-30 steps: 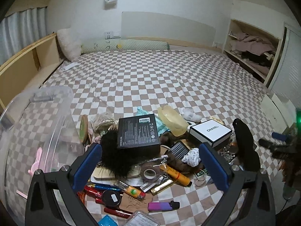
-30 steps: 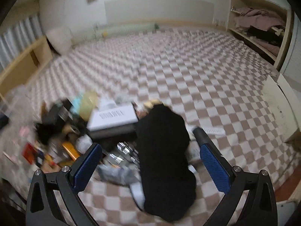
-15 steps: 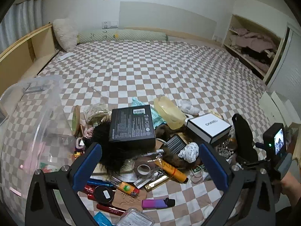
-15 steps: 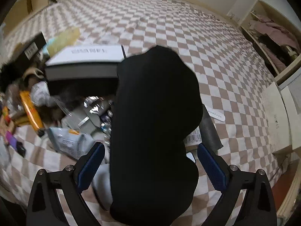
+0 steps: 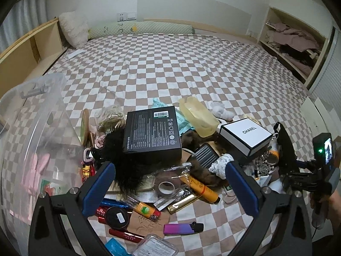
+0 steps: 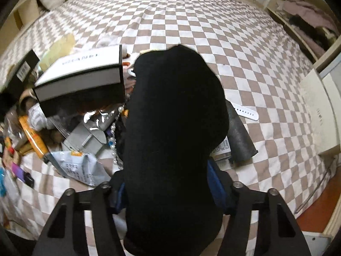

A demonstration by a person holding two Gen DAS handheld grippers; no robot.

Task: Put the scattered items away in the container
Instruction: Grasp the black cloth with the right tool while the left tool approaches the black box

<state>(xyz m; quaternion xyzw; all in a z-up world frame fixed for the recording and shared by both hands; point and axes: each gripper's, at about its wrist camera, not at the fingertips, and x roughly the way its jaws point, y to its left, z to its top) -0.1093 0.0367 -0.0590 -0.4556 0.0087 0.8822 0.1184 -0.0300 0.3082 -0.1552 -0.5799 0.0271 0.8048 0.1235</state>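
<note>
We see our right hand-held gripper clamped on a black sock-like item, a soft, matte, rounded piece of cloth that fills the middle of the right wrist view and stands at the right edge of the clutter pile on the checkered bed. Our left hand-held gripper hangs with fingers wide apart above the pile. The clear plastic container sits at the left, beside the black box and the white Chanel box.
</note>
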